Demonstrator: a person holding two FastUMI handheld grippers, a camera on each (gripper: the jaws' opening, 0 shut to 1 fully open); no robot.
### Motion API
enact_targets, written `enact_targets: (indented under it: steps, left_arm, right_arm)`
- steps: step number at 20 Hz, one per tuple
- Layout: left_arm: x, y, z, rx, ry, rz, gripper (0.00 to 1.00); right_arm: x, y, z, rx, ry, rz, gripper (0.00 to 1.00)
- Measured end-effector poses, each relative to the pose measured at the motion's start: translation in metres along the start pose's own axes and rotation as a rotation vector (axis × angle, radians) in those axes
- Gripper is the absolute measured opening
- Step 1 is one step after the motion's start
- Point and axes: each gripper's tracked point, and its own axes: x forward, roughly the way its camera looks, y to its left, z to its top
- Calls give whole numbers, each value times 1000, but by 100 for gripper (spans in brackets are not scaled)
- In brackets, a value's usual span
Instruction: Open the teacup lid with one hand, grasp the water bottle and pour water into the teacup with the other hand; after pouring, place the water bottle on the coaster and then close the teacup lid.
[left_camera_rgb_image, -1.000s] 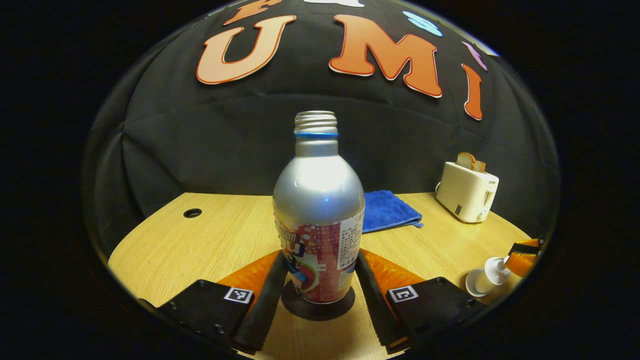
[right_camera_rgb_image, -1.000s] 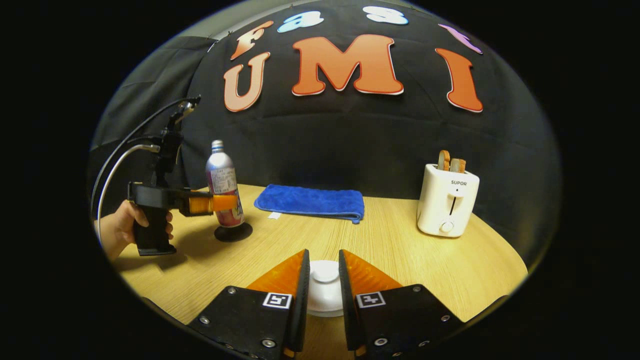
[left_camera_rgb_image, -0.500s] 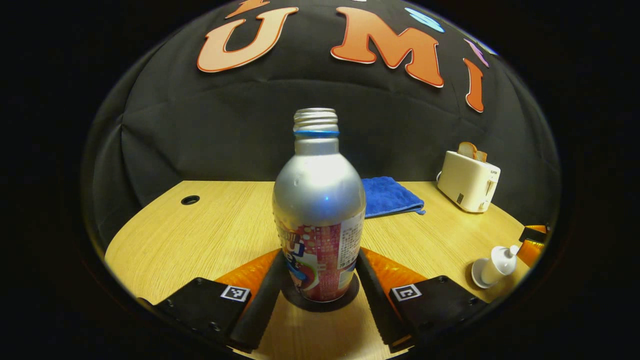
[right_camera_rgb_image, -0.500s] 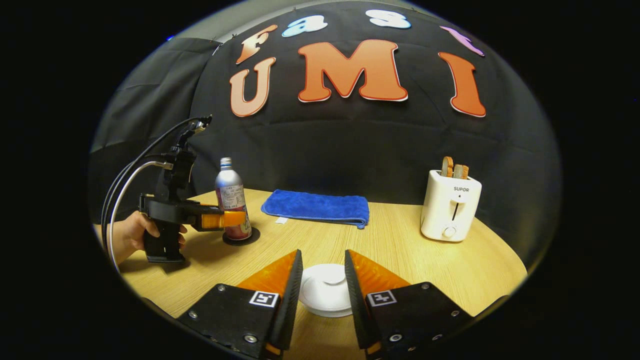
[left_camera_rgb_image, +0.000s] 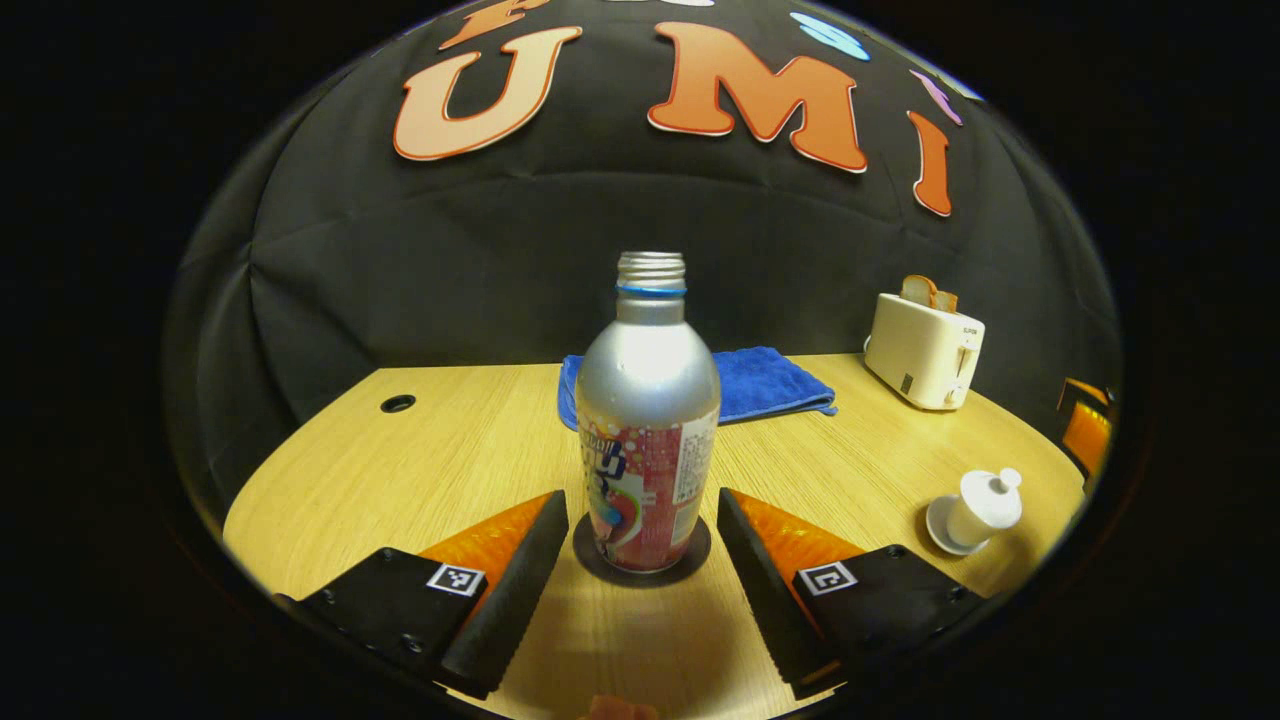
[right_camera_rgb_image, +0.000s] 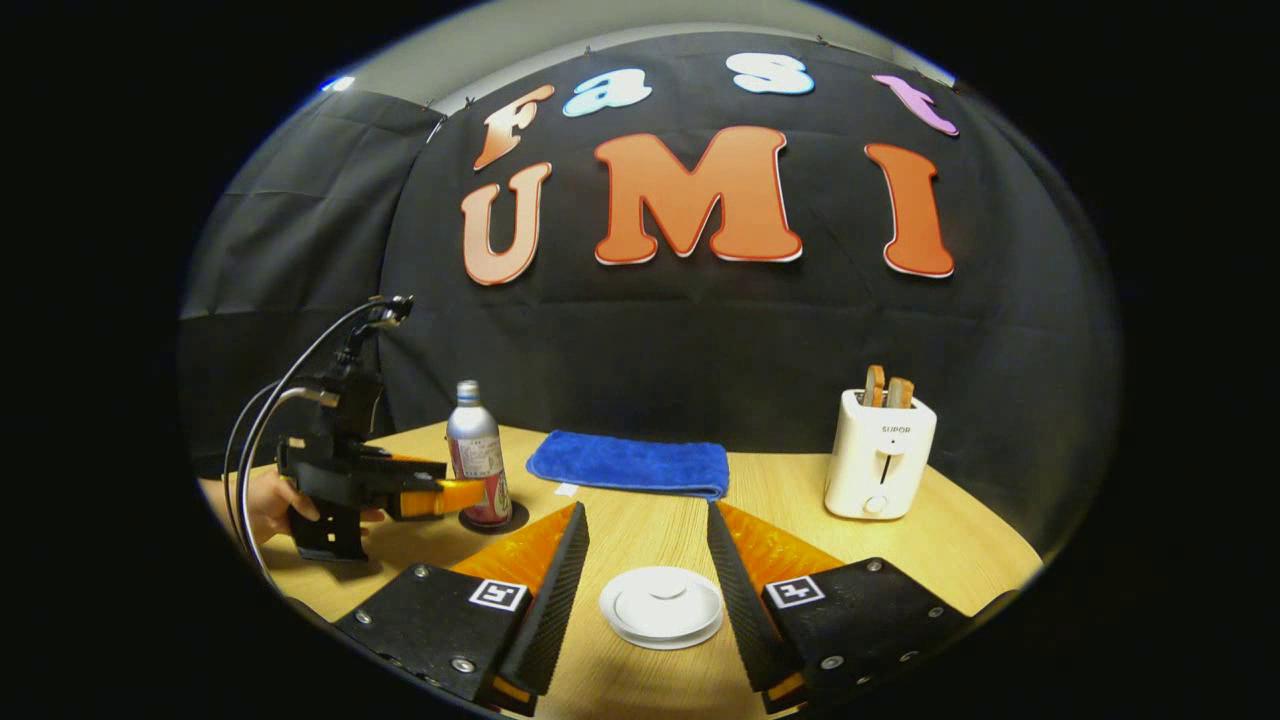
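A silver water bottle with a red label stands upright and uncapped on a dark round coaster. My left gripper is open, a finger on each side of the bottle with a gap to it. In the right gripper view the same bottle stands at the left with the left gripper beside it. The white teacup sits on its saucer with the lid on. My right gripper hangs open above the lidded teacup, touching nothing.
A folded blue towel lies at the back of the wooden table. A white toaster with bread slices stands at the back right. A hand holds the left gripper. A cable hole is at the table's far left.
My left gripper has let go of the bottle and drawn back from it. My right gripper has opened off the lid's knob and risen away from the teacup.
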Motion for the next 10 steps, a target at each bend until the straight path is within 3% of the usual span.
enact_targets:
  steps: [8,10]
  left_arm:
    - [-131,8,98,-13,-362,98,97]
    - [-163,4,117,-15,-440,120,97]
  right_arm:
    - [-42,6,67,-64,-169,-89,82]
    - [-54,11,75,-85,-190,-101,79]
